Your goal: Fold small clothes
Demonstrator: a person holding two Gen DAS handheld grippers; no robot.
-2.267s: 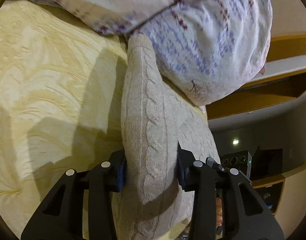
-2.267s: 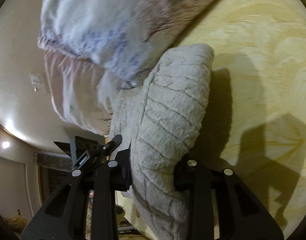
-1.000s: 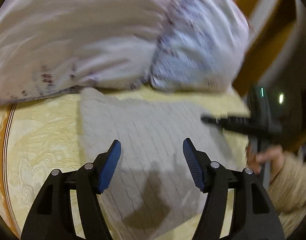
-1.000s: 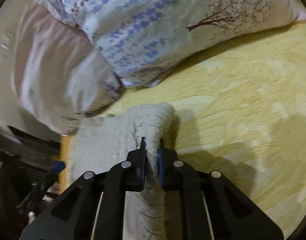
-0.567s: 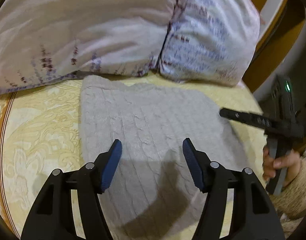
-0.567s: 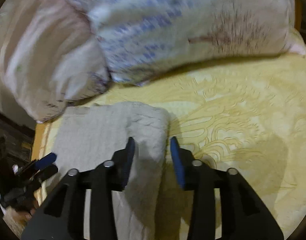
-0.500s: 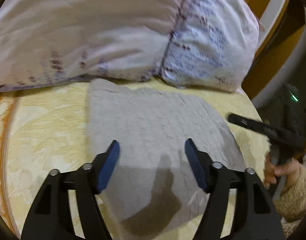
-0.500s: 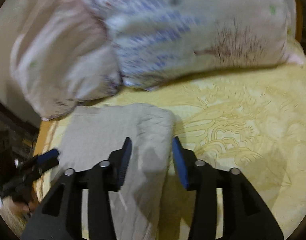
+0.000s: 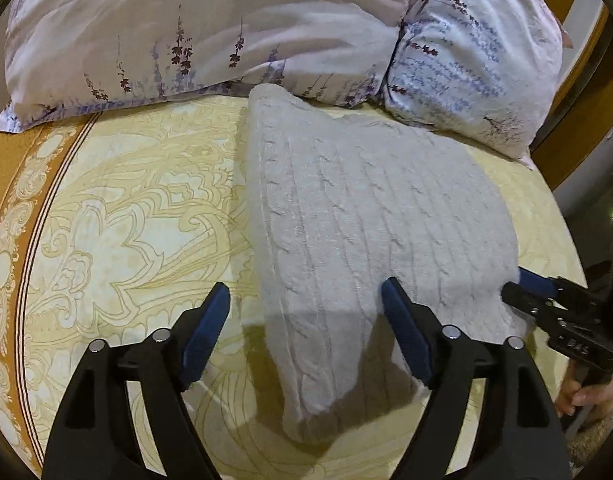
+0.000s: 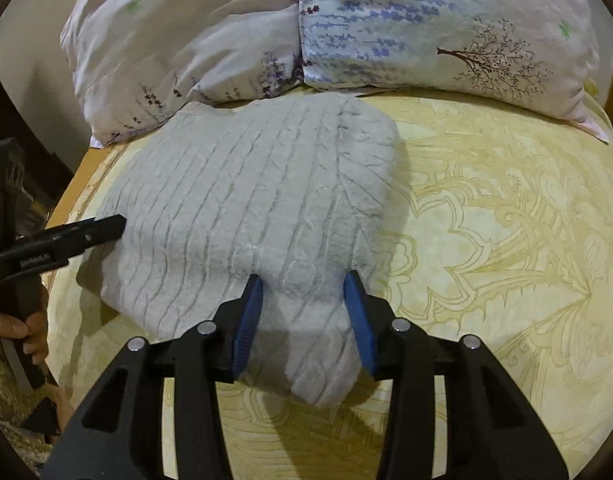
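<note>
A folded beige cable-knit sweater (image 9: 358, 216) lies flat on the yellow patterned bedspread (image 9: 118, 224), its far edge against the pillows. It also shows in the right wrist view (image 10: 258, 200). My left gripper (image 9: 306, 304) is open and empty, hovering over the sweater's near left edge. My right gripper (image 10: 304, 292) is open and empty, its jaws standing on either side of the sweater's near folded corner without gripping it. Each gripper shows from the side in the other's view, the right one (image 9: 546, 296) and the left one (image 10: 66, 240), at the sweater's edges.
Two floral pillows (image 9: 226, 28) (image 10: 446, 28) lie along the head of the bed behind the sweater. A wooden headboard (image 9: 574, 112) stands at the far right. The bedspread has an orange border (image 9: 22, 184) at the left. The bed's edge (image 10: 62, 200) is at the left.
Both grippers held the bunched sweater upright, then laid it down and opened. In the last half second both pulled back slightly; the sweater lies still.
</note>
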